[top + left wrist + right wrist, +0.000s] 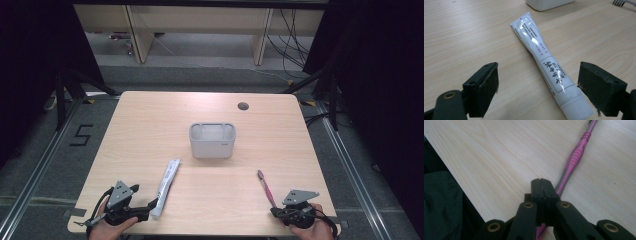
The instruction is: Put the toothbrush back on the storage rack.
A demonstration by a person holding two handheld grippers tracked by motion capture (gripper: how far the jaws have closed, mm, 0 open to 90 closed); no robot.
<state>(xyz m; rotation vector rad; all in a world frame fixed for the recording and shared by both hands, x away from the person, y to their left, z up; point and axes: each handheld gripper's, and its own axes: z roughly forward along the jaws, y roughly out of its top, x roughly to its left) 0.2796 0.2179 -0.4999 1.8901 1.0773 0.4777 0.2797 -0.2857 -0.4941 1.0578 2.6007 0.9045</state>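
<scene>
A white toothpaste tube (166,186) lies flat on the wooden table, its cap end toward the front edge. My left gripper (149,208) is at that cap end. In the left gripper view the jaws stand wide open around the tube (541,53), and my left gripper (537,87) is not touching it. A pink and grey toothbrush (266,187) lies at the front right, head pointing away. My right gripper (278,210) sits over its handle end. In the right gripper view my right gripper (541,187) is shut with nothing between its jaws, and the toothbrush (575,157) runs beside and beneath them.
A light grey open holder (212,140) stands at the table's middle, its base (549,4) also showing in the left gripper view. A cable hole (243,106) sits at the far side. The table's front edge (461,185) is close beside the right gripper.
</scene>
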